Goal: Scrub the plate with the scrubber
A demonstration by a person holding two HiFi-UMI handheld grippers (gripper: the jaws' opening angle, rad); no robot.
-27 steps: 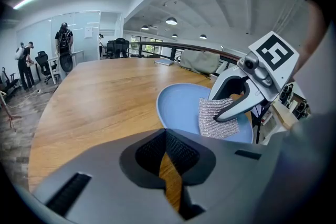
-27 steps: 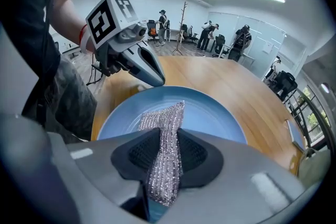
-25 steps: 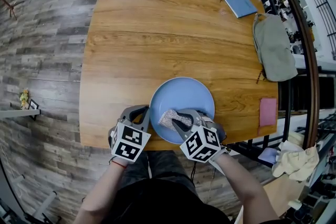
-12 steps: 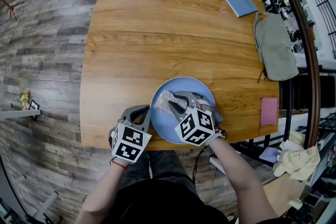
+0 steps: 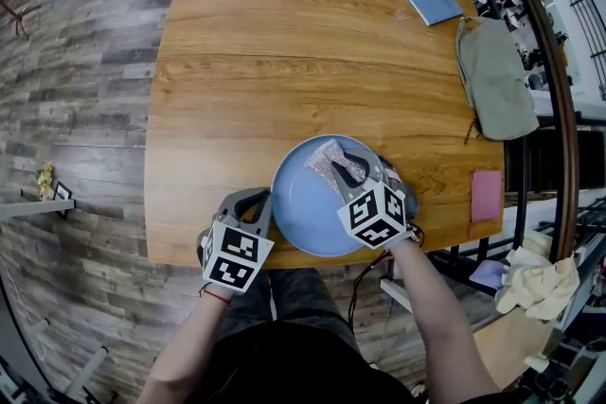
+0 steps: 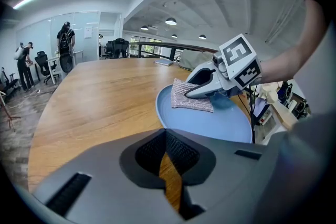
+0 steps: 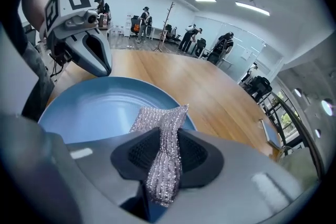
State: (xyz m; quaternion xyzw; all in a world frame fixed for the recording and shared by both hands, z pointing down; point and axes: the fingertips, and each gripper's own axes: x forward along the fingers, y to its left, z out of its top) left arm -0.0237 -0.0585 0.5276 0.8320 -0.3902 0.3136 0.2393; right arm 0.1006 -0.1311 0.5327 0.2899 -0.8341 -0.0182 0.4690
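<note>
A round blue plate (image 5: 303,203) lies near the front edge of the wooden table (image 5: 284,43). My right gripper (image 5: 348,167) is shut on a silver mesh scrubber (image 5: 329,162), which lies flat on the plate's far right part. In the right gripper view the scrubber (image 7: 164,149) is pinched between the jaws over the plate (image 7: 100,107). My left gripper (image 5: 259,201) is shut with nothing between its jaws, its tip beside the plate's left rim. The left gripper view shows the plate (image 6: 210,120), the scrubber (image 6: 190,98) and the right gripper (image 6: 188,95).
On the table's right side lie a blue notebook (image 5: 431,3), a grey bag (image 5: 497,80) and a pink card (image 5: 487,196). A black railing (image 5: 530,24) runs along that side. The table's front edge is just under my grippers. Several people stand far off in the room.
My right gripper has slid the scrubber from the plate's near middle to its far right part. The left gripper has stayed where it was.
</note>
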